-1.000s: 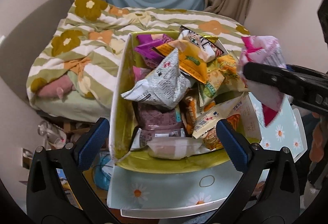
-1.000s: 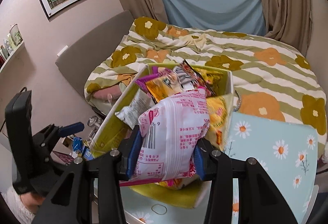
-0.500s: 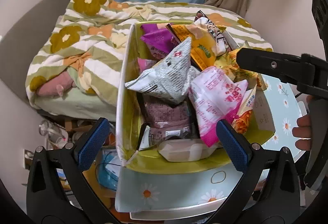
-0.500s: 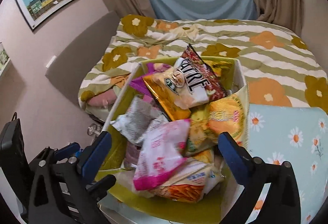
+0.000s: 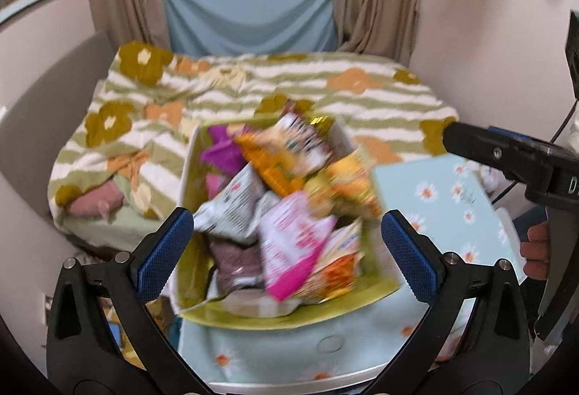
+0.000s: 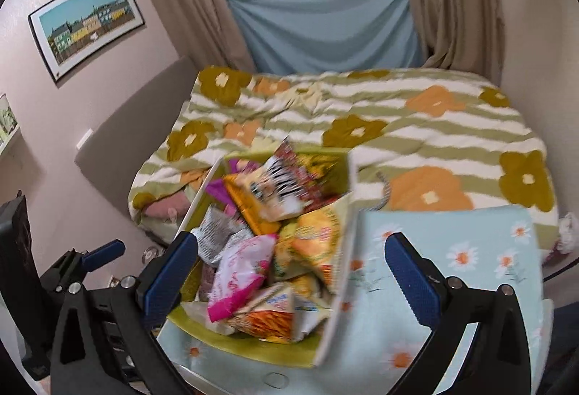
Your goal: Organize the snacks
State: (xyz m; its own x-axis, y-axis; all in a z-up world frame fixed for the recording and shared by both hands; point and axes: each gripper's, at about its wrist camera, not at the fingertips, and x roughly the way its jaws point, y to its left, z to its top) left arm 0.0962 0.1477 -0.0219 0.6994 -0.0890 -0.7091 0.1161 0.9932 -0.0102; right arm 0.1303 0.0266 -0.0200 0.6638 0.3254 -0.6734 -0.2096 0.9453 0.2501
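Observation:
A yellow-green box (image 5: 289, 317) (image 6: 253, 351) stands on a daisy-print table and is heaped with snack packets. A pink and white packet (image 5: 293, 243) (image 6: 239, 275) lies on top near the front, beside a grey packet (image 5: 231, 210) and orange and yellow bags (image 6: 315, 236). My left gripper (image 5: 286, 250) is open and empty, held back above the box front. My right gripper (image 6: 289, 268) is open and empty, also above the box; its arm shows at the right of the left wrist view (image 5: 506, 152).
The light blue daisy-print table top (image 5: 445, 188) (image 6: 452, 250) extends right of the box. Behind is a bed with a green-striped floral cover (image 5: 253, 84) (image 6: 398, 113). Clutter lies on the floor at the left (image 5: 115, 330). A curtained window is behind.
My right gripper opened and dropped the pink and white packet into the box, then drew back. Both grippers have risen and pulled away from the box.

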